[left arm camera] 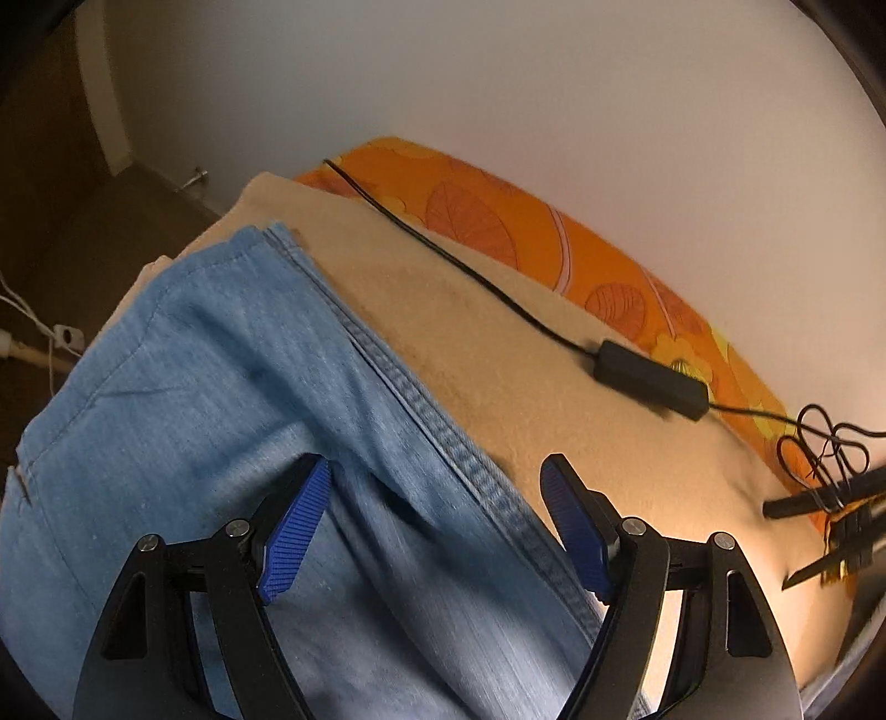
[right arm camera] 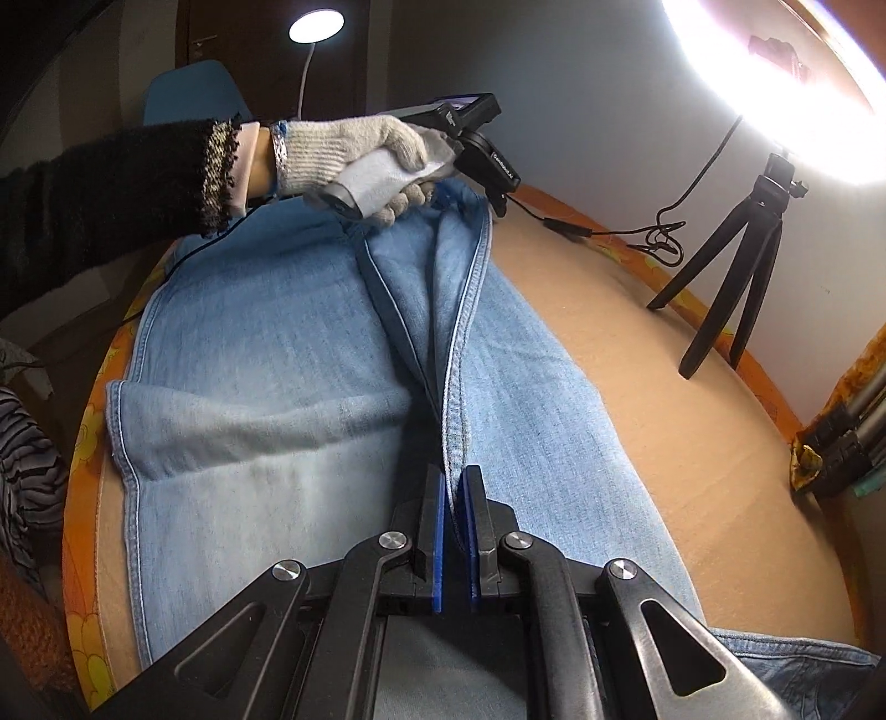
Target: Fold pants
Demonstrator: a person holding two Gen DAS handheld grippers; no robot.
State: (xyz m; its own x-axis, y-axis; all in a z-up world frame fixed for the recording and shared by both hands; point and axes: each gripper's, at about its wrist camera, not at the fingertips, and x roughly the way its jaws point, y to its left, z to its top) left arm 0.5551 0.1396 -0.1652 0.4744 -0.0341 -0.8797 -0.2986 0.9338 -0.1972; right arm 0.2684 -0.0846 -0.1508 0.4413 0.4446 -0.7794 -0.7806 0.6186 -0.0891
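One pants (right arm camera: 310, 343), light denim. Two grippers: left gripper (left arm camera: 437, 498), right gripper (right arm camera: 455, 498). One gloved hand (right arm camera: 354, 160). One tripod (right arm camera: 736, 277). One power adapter (left arm camera: 653, 379). Two lamps: round lamp (right arm camera: 315, 25) at 12 o'clock, ring light (right arm camera: 786, 83) at 2 o'clock.

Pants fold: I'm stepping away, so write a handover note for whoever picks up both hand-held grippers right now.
Right hand-held gripper: shut on the seamed edge of the jeans, near end.
Left hand-held gripper: open, over the far end of the same raised edge, holding nothing. Gloved left hand holds its handle.
Jeans lie lengthwise on the beige blanket; a black power adapter lies beside them.
Done: one edge lifted at the near end.
Left: probably grip the far end, carry the edge across, then fold lengthwise.
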